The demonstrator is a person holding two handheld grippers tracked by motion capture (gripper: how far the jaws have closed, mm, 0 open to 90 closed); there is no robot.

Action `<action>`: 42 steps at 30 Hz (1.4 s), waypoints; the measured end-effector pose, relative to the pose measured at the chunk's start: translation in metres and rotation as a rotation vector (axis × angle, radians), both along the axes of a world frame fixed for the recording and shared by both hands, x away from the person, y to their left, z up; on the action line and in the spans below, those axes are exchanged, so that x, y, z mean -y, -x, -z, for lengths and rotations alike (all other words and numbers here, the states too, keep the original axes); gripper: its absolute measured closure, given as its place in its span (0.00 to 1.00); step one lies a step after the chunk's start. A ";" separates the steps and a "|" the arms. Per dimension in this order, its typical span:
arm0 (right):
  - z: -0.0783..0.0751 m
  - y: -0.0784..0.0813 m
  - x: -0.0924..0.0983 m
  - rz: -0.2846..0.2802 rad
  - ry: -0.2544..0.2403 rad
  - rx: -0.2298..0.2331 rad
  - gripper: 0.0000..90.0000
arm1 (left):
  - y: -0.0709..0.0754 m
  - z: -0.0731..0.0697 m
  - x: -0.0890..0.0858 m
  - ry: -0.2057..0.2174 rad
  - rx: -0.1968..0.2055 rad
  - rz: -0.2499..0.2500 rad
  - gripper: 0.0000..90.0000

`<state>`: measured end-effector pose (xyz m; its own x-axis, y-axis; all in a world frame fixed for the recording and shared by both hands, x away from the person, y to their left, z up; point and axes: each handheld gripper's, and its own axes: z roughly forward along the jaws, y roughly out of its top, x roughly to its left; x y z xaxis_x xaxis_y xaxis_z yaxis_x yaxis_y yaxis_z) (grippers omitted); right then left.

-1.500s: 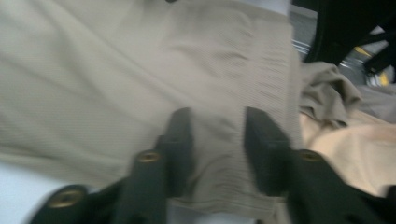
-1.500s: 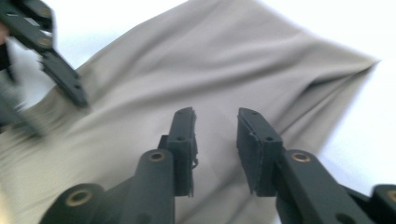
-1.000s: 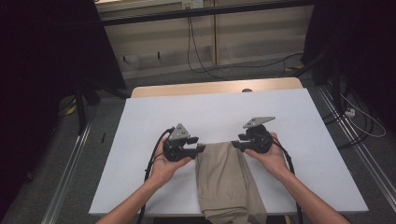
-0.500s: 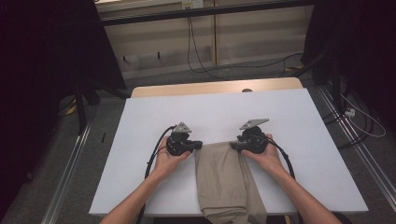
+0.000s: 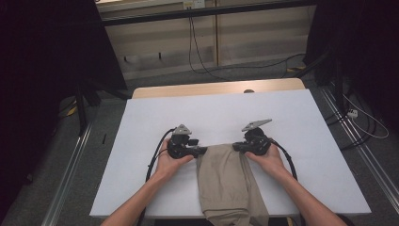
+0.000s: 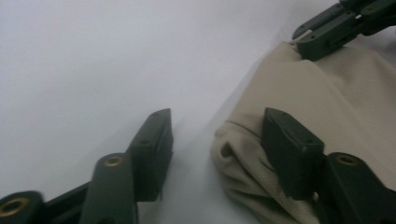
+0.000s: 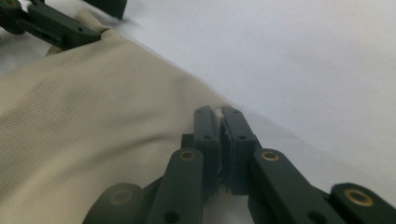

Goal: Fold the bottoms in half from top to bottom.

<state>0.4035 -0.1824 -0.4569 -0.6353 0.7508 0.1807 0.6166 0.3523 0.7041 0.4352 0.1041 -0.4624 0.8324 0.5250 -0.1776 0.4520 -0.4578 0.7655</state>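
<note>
White table [image 5: 141,141] has loads of free space above the cloth [image 5: 228,183] at bottom center. Right gripper [image 5: 237,147] is clamped on its top corner; left gripper [image 5: 203,149] just opened, jaws straddling the other corner, not pinching.

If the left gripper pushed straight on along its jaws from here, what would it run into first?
Probably the beige cloth: the left gripper stands open, one jaw already over the cloth's near corner, the other over the bare white table. Further along sits the right gripper, though depth is unclear.
</note>
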 end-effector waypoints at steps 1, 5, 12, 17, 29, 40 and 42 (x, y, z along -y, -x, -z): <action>0.000 0.000 0.001 0.001 -0.003 -0.003 0.95 | 0.002 0.001 0.002 0.003 -0.002 -0.003 0.52; 0.000 0.000 0.002 0.010 -0.014 -0.006 0.96 | 0.007 0.002 0.006 0.021 -0.030 0.055 0.69; -0.008 0.001 0.006 0.032 -0.059 0.010 0.96 | 0.011 -0.008 0.004 0.076 -0.124 0.061 0.90; -0.023 0.000 0.005 0.045 -0.115 0.051 0.97 | 0.009 -0.030 -0.013 0.130 -0.059 -0.009 0.91; -0.075 -0.023 -0.022 0.051 -0.218 0.176 0.97 | -0.008 -0.070 -0.044 0.201 0.033 -0.144 0.91; -0.131 -0.045 -0.008 0.134 -0.241 0.274 0.97 | -0.055 -0.114 -0.021 0.252 0.118 -0.205 0.91; -0.138 -0.052 -0.004 0.156 -0.227 0.285 0.97 | -0.064 -0.122 -0.018 0.255 0.129 -0.212 0.91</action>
